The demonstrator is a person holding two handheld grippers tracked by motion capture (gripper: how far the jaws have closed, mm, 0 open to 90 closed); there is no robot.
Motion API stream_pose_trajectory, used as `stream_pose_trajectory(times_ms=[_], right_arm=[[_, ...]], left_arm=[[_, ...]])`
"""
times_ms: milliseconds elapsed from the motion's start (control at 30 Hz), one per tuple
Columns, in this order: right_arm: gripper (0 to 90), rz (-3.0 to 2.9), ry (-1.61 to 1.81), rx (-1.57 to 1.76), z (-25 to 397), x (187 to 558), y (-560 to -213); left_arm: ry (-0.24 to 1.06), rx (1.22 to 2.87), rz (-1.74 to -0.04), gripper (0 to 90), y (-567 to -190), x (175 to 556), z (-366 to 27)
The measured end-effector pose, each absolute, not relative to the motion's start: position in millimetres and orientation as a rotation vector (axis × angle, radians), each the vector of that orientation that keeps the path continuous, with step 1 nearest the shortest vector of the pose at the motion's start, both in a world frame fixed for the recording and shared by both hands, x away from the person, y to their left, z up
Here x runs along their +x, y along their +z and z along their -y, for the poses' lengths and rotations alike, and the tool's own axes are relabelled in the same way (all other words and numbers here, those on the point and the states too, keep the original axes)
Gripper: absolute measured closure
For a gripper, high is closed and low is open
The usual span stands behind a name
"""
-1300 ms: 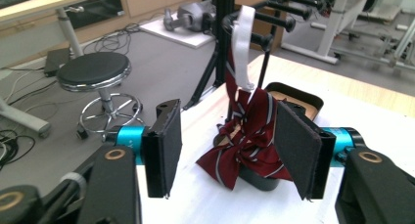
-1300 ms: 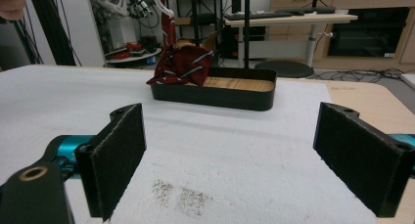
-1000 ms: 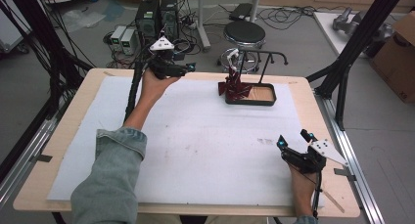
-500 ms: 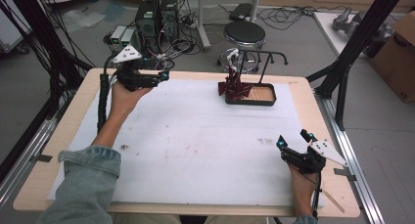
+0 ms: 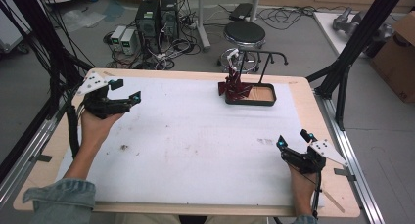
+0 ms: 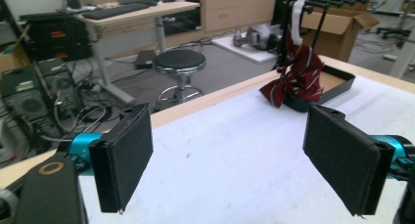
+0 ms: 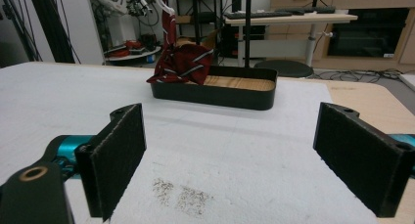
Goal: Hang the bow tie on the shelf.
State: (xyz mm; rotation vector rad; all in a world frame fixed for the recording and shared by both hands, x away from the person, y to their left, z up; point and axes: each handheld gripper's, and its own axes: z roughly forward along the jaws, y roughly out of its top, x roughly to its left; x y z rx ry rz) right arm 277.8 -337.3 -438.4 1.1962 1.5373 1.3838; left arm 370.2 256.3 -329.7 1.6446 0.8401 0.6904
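Left gripper (image 5: 128, 98) fingers wide, holding nothing; right gripper (image 5: 288, 143) likewise. Striped tie (image 6: 297, 79) well ahead of both finger pairs, draped from hanger (image 6: 297, 18) into black tray (image 7: 215, 94) at desk (image 5: 195, 136) far edge. Soft, light, likely slippery; best pinched at bunched folds.

My dark red striped tie (image 5: 234, 84) hangs from a white hanger (image 5: 233, 54) on the black rack (image 5: 264, 57) at the far right of the table. Its lower part lies crumpled over the left end of the black tray (image 5: 266, 100) with a wooden floor, spilling slightly past the left rim. From my left gripper view, the tie (image 6: 297, 77) shows pale diagonal stripes.
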Motion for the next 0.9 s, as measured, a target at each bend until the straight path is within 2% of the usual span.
stream_pose_trajectory(times_ms=[567,900], right_arm=[[11.3,-1.536,1.383,1.203,337,277,-438],[11.3,-1.535,1.38,1.203,337,277,-438]], left_arm=[[0.782,1.611,-0.99,17.4,-390,309,-304],[0.78,1.636,-1.039,17.2,-412,298,-310]])
